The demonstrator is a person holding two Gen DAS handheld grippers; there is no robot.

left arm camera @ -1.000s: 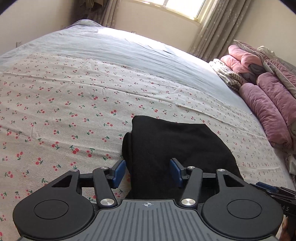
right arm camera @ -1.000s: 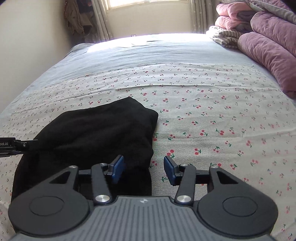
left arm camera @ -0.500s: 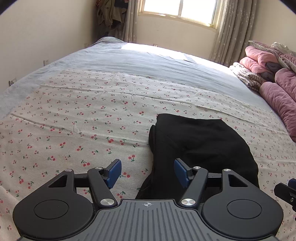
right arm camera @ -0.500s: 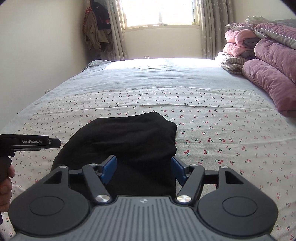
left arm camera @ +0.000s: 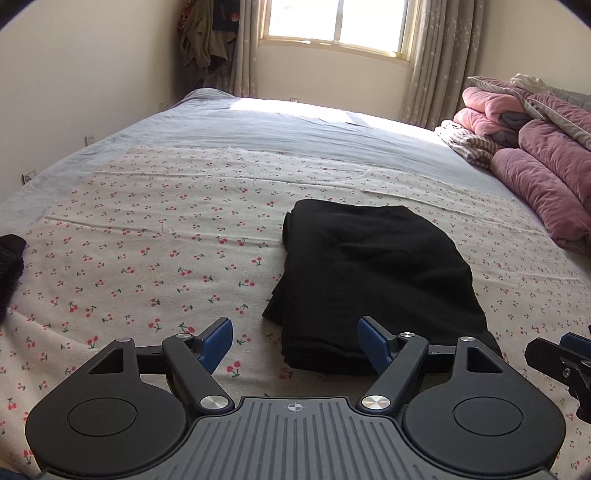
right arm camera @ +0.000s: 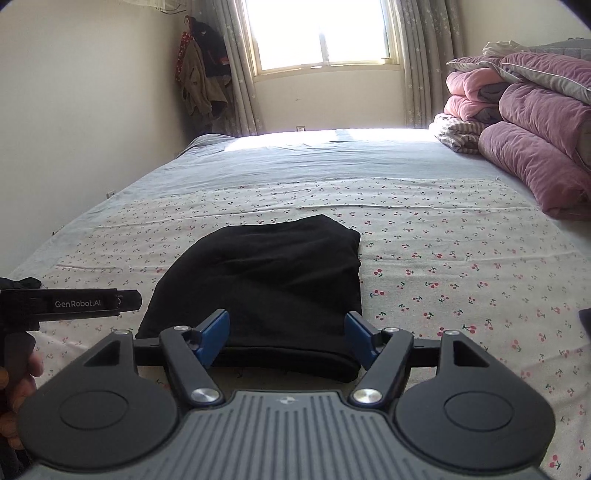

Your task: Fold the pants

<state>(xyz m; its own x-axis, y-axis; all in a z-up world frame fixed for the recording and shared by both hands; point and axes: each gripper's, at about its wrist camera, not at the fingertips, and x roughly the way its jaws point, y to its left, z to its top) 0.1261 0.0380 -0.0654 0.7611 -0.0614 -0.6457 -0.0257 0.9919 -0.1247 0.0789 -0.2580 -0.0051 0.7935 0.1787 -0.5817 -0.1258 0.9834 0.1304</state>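
Both grippers, left (left arm camera: 295, 341) and right (right arm camera: 286, 339), have backed off the folded pants (left arm camera: 373, 277), jaws opening empty; a careless return could snag and undo the fold.

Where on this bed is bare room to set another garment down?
Free: cherry-print sheet left of the folded black pants, and the grey sheet toward the window. Crowded: the right edge, piled with pink quilts; a dark garment at far left.

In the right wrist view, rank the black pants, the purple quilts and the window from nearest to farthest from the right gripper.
1. Pants, folded on the bed just ahead of the right gripper.
2. Quilts, stacked far right.
3. Window, on the back wall.
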